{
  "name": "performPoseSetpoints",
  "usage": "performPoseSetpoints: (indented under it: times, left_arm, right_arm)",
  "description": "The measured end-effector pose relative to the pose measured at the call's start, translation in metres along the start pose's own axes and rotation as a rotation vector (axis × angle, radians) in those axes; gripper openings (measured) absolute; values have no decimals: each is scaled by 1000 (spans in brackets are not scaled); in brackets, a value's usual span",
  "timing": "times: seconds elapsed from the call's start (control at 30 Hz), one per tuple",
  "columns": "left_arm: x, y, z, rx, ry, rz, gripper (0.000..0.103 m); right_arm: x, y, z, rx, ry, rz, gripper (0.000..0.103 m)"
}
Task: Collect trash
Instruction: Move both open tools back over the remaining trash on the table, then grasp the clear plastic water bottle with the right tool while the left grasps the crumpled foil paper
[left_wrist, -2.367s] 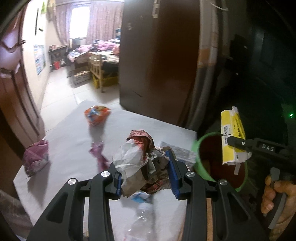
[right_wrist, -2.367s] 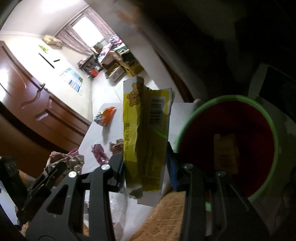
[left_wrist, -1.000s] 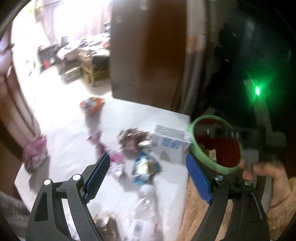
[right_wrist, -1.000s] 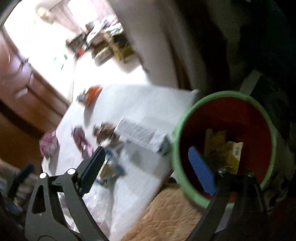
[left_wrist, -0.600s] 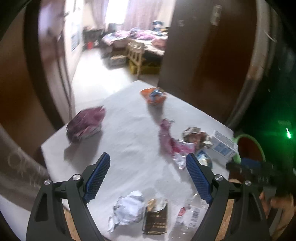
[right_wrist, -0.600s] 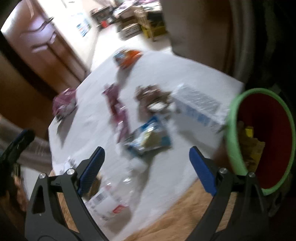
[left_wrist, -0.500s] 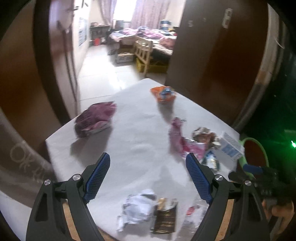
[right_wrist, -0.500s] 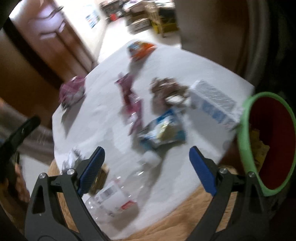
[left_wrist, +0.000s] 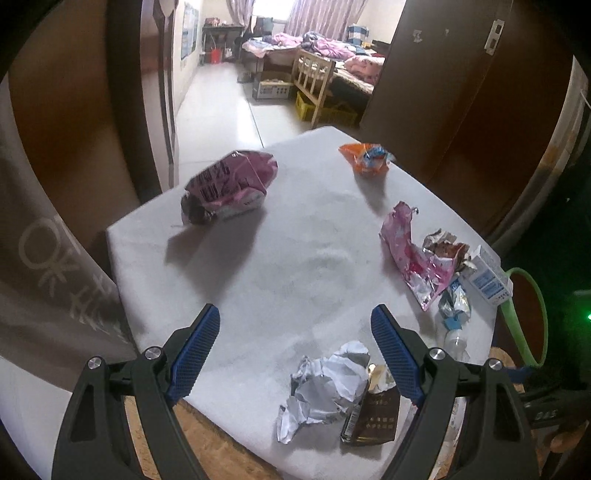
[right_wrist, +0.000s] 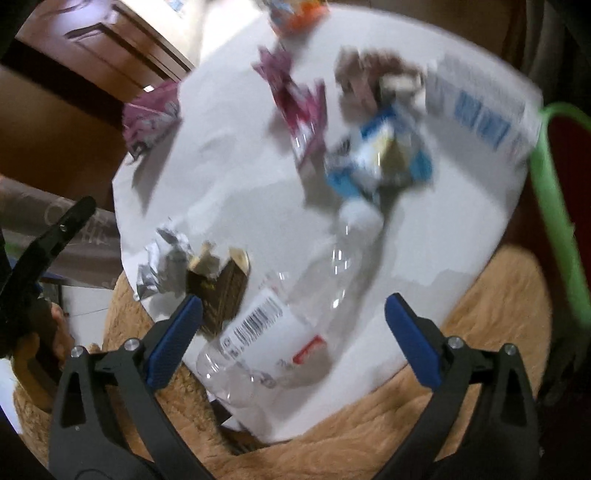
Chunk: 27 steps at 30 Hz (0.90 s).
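Note:
Trash lies scattered on a white-covered table (left_wrist: 258, 266). My left gripper (left_wrist: 295, 350) is open and empty, above the near edge, with a crumpled white wrapper (left_wrist: 325, 387) and a brown packet (left_wrist: 373, 417) just below it. A pink bag (left_wrist: 229, 184), an orange wrapper (left_wrist: 365, 158) and a pink foil wrapper (left_wrist: 417, 258) lie farther off. My right gripper (right_wrist: 291, 336) is open and empty over a clear plastic bottle (right_wrist: 280, 317). The green-rimmed bin (right_wrist: 554, 206) stands at the right.
A white and blue carton (left_wrist: 487, 277) and a blue wrapper (right_wrist: 380, 158) lie near the bin (left_wrist: 532, 317). A brown fuzzy surface (right_wrist: 406, 424) shows under the cloth's near edge. Dark wooden doors (left_wrist: 461, 92) stand behind the table.
Both grippers let go of their trash, the yellow box going into the bin, and opened. Both then swung left, back over the table; the right one has come down over the bottle.

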<state>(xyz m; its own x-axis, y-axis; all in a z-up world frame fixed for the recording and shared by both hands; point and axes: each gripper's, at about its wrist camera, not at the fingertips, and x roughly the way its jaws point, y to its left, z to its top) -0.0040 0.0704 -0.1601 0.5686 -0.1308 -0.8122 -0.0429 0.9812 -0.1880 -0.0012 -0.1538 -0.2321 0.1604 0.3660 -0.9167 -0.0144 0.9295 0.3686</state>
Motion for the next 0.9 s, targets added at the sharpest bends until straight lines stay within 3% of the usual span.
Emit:
performPoseSetpoints:
  times: [0.13,0.3,0.33,0.4,0.63,0.9]
  left_arm:
    - [2,1,-2,0,9,12,80]
    - [2,2,-3,-1,14,8,80]
    - [2,2,-3,-2,15,8,80]
    - [3,0,-4,-2,23,3,80]
    - [5,-6,-5,24,40,-9,80]
    - [13,-4,-15,14,131,-57,79]
  right_arm:
    - [25,4,-11,34,99,45,98]
    - [45,23,-23,-48,166,-3,98]
    - [46,27,-24,-63,163,-7,97]
    - [46,32,-24,-84,150,-1,86]
    - [39,31,-16,-106,82,54,84]
    - [27,32,33,-201,-52,-42,84]
